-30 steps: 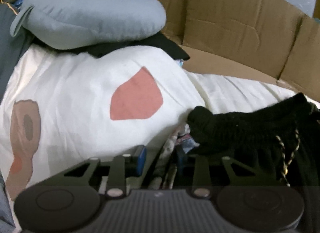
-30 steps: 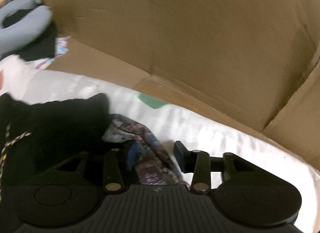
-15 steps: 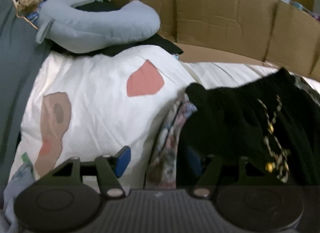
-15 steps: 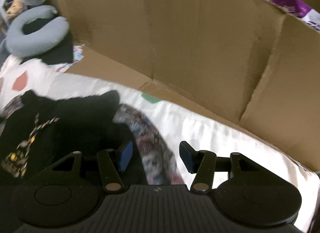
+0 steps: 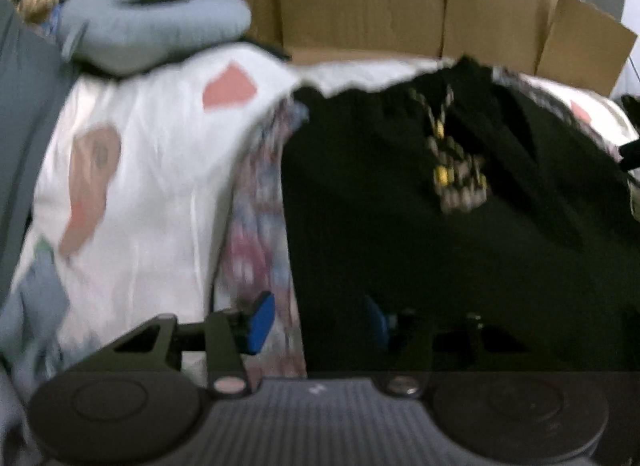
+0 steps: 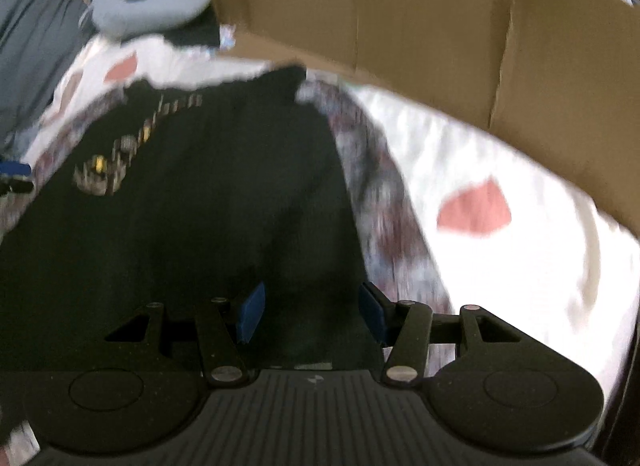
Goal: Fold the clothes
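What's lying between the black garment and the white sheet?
A patterned cloth edges out beside the black garment, over the white sheet, in both wrist views.

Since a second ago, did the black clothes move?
Cannot tell. The black clothes fill more of the left view than before, but the grey pillow and cardboard shifted in view too, so the camera itself moved.

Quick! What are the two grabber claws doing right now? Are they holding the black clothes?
Left gripper: open, jaws just narrowed; pads apart over the black garment, pinching nothing.
Right gripper: open above the same garment, holding nothing.
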`<state>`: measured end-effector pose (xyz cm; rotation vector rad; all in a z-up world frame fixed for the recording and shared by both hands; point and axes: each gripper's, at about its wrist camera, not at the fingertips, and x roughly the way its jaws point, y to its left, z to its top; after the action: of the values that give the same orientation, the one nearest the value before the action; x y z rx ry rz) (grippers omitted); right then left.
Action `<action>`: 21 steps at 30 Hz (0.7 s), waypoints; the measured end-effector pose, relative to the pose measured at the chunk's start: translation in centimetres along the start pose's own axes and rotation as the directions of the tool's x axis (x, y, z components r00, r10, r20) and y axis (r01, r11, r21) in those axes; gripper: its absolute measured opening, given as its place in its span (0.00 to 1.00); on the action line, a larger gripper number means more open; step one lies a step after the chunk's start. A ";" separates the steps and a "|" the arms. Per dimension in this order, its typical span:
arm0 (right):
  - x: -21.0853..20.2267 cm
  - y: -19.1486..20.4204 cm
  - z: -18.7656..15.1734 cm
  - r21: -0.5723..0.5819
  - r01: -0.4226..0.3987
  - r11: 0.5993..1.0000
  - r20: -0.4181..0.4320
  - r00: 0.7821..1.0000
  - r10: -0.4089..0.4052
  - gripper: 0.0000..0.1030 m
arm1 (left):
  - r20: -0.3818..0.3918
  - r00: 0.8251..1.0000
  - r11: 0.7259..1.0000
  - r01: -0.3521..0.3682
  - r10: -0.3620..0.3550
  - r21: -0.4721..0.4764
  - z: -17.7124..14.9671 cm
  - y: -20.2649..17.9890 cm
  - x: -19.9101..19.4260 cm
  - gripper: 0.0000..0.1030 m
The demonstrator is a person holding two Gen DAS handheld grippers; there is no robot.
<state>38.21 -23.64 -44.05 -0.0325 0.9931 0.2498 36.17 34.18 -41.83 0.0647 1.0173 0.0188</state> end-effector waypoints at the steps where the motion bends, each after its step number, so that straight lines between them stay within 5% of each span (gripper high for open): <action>1: -0.1 -0.1 -1.0 -0.003 0.009 1.000 -0.017 1.000 -0.009 0.57 | -0.015 1.000 1.000 -0.006 0.006 -0.006 -0.8 0.0 -0.1 0.51; 14: -4.7 -0.8 -9.2 -0.052 0.090 0.995 -0.119 0.988 -0.096 0.57 | -0.160 0.982 0.992 -0.111 0.101 -0.056 -9.8 0.2 -4.9 0.49; 21: -8.6 -0.6 -10.3 0.034 0.084 0.996 -0.084 0.993 -0.080 0.57 | -0.120 0.988 0.978 -0.117 0.097 -0.171 -11.7 -0.2 -9.9 0.49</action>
<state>25.36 -27.37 -42.56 -0.0496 1.0764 0.1554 21.00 34.02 -39.53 -0.0452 1.1189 0.2137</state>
